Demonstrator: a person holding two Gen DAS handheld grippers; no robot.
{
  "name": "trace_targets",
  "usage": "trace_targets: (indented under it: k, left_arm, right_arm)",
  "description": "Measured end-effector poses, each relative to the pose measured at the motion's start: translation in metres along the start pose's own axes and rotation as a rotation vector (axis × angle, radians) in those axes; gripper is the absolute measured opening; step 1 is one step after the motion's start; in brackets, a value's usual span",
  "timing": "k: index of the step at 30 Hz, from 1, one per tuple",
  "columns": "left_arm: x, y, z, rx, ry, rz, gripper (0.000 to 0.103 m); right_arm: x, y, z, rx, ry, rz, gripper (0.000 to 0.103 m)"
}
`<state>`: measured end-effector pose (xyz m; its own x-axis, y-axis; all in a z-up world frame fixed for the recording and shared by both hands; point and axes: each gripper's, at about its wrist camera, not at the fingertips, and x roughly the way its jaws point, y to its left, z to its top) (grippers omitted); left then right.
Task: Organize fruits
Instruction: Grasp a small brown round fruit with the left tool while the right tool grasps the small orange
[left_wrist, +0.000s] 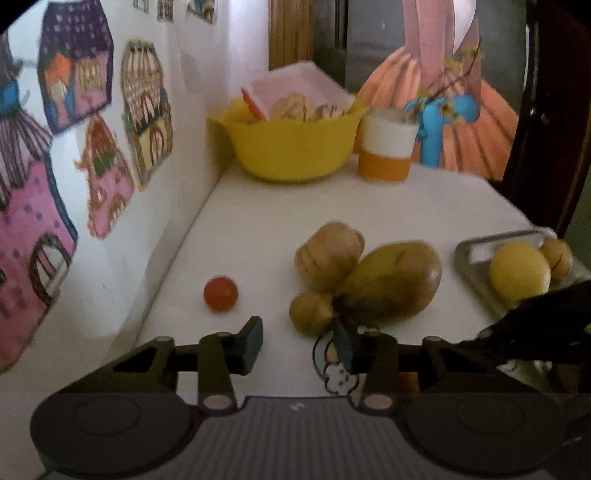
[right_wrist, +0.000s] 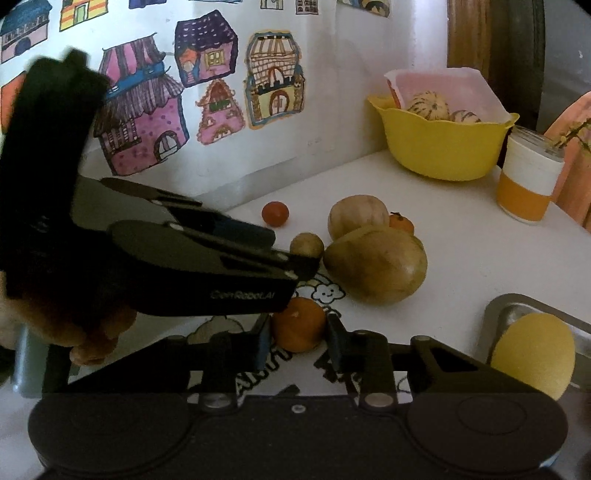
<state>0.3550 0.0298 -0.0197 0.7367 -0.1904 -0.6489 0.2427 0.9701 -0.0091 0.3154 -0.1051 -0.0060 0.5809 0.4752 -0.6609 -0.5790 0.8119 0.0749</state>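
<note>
Tongs first: my right tongs (right_wrist: 297, 339) sit narrow around an orange (right_wrist: 298, 325), one finger on each side of it, though I can't tell if the pads are actually touching the skin. My left tongs (left_wrist: 301, 341) are spread wide with nothing between them, hovering low over the white bench (left_wrist: 424, 206). In the right wrist view I can also see the left tool's black body coming in from 9 o'clock, with a hand (right_wrist: 92, 332) wrapped under it.

Just past the left tongs, at 12 to 1 o'clock, there's a clump of fruit: a big yellow-green mango (left_wrist: 391, 282), a small round brown fruit (left_wrist: 312, 314) touching its near end, and a ribbed tan squash (left_wrist: 328, 254) leaning against it behind. A little red tomato (left_wrist: 220, 294) sits alone at 11 o'clock, near the wall with the house drawings (left_wrist: 144, 110). A second, smaller orange (right_wrist: 400, 223) peeks out behind the squash in the right view.

Over at 3 o'clock is a metal tray (left_wrist: 476, 254) holding a lemon (left_wrist: 519, 271) and another small brown fruit (left_wrist: 556, 256).

Far back on the bench, a yellow bowl (left_wrist: 295, 147) holds striped gourds, with an orange-and-white jar (left_wrist: 386, 147) just beside it.
</note>
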Motion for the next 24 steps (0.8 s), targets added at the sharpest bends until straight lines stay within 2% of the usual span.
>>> trace_targets:
  k: [8, 10, 11, 24]
  left_arm:
    - [0.004, -0.005, 0.002, 0.002, -0.011, 0.012, 0.044]
    - [0.004, -0.006, 0.003, 0.006, -0.008, 0.012, 0.039]
    - [0.004, -0.007, 0.003, 0.001, -0.007, 0.000, 0.031]
    - [-0.024, -0.009, -0.015, -0.076, 0.007, -0.026, 0.030]
  right_arm:
    - [-0.005, -0.003, -0.006, 0.010, 0.001, 0.003, 0.033]
    - [-0.006, -0.003, -0.007, 0.014, -0.001, 0.002, 0.033]
    - [-0.007, -0.003, -0.008, 0.015, -0.002, 0.002, 0.033]
    - [-0.038, 0.005, -0.027, 0.029, -0.020, 0.020, 0.033]
